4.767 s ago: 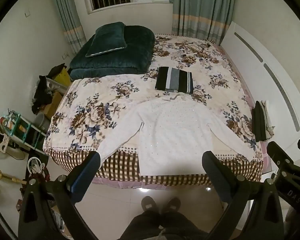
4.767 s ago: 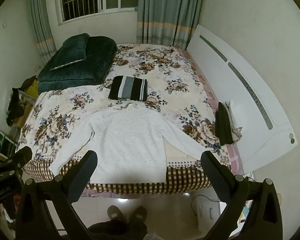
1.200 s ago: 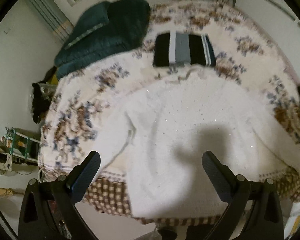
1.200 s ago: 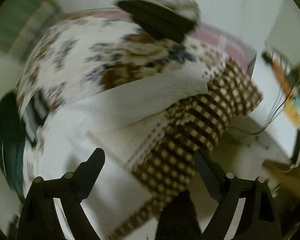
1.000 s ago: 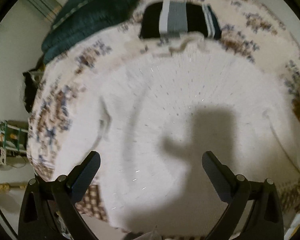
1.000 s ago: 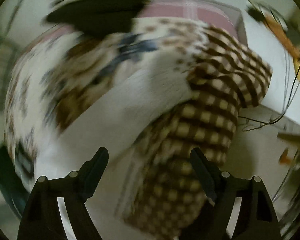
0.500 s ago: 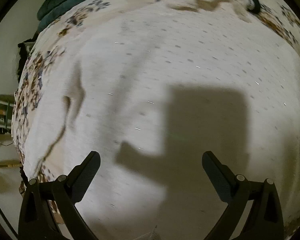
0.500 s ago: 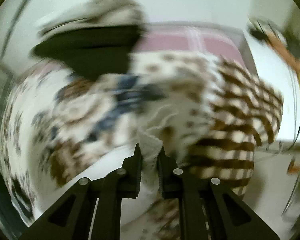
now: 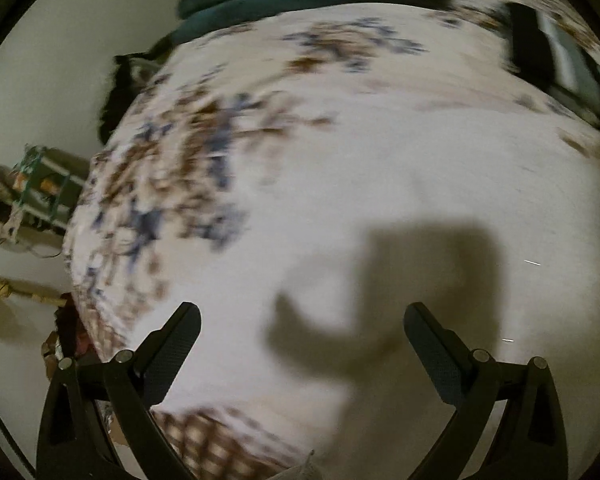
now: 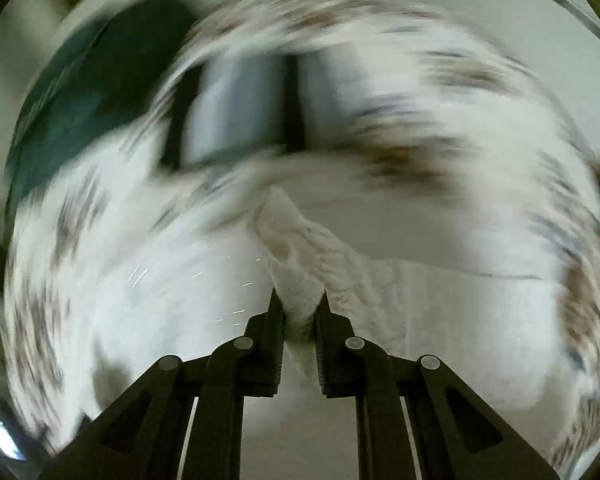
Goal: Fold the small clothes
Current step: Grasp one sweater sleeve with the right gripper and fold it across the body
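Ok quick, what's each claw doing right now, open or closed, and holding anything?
Left claw: open, holding nothing, above the white sweater.
Right claw: closed on a bunched piece of the white sweater.

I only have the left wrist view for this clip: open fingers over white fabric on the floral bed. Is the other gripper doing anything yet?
Observer: Yes. The right gripper is shut on a bunched piece of the white sweater.
Reviewer: Which part of the sweater?
Observer: A narrow ribbed end, probably a sleeve; it stands up in a peak beyond the fingertips.
Reviewer: Where is the right gripper pointing?
Observer: Across the floral bedspread toward the folded striped garment, with the dark green quilt to its left. That view is badly blurred.
Reviewer: And my side holds nothing?
Observer: Correct. The left gripper is open, nothing between its fingers.
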A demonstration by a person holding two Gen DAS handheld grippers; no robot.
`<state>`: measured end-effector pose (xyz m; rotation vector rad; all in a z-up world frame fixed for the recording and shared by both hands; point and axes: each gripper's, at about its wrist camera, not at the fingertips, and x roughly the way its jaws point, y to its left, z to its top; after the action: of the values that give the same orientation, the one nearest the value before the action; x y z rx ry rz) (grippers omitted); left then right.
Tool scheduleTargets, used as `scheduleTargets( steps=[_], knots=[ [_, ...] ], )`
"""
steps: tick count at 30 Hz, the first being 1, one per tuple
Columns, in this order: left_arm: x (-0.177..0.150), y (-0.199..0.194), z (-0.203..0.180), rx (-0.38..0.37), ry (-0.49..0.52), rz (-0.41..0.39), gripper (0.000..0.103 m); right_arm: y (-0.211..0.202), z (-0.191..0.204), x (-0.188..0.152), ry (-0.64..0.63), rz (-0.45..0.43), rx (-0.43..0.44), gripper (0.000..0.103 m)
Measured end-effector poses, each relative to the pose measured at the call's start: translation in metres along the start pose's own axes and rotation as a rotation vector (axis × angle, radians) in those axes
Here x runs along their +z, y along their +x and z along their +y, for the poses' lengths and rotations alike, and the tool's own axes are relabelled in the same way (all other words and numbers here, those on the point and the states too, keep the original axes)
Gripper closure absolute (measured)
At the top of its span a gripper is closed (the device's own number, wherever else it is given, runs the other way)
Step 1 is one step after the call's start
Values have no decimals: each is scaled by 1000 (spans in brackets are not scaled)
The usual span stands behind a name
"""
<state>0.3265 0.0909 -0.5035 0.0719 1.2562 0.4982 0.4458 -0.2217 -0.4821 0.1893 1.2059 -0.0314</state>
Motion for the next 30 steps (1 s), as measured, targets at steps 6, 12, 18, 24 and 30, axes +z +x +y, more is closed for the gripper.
scheduleTargets(
  steps=[6, 12, 18, 24, 30],
  knots=[
    [-2, 39, 81, 61, -118, 47, 0, 78, 192, -31, -320, 87, 35, 90],
    [-12, 62, 123, 73, -189, 89, 0, 104, 242, -53, -363, 187, -6, 87],
    [-39, 58, 187, 3, -359, 134, 0, 79, 166, -36, -121, 300, 210, 38],
    [-102, 57, 264, -113, -615, 221, 0, 42, 98, -53, -30, 321, 133, 38],
    [-171, 94, 316, -207, -871, 307, 4, 43, 66, -82, 7, 379, 69, 38]
  ],
)
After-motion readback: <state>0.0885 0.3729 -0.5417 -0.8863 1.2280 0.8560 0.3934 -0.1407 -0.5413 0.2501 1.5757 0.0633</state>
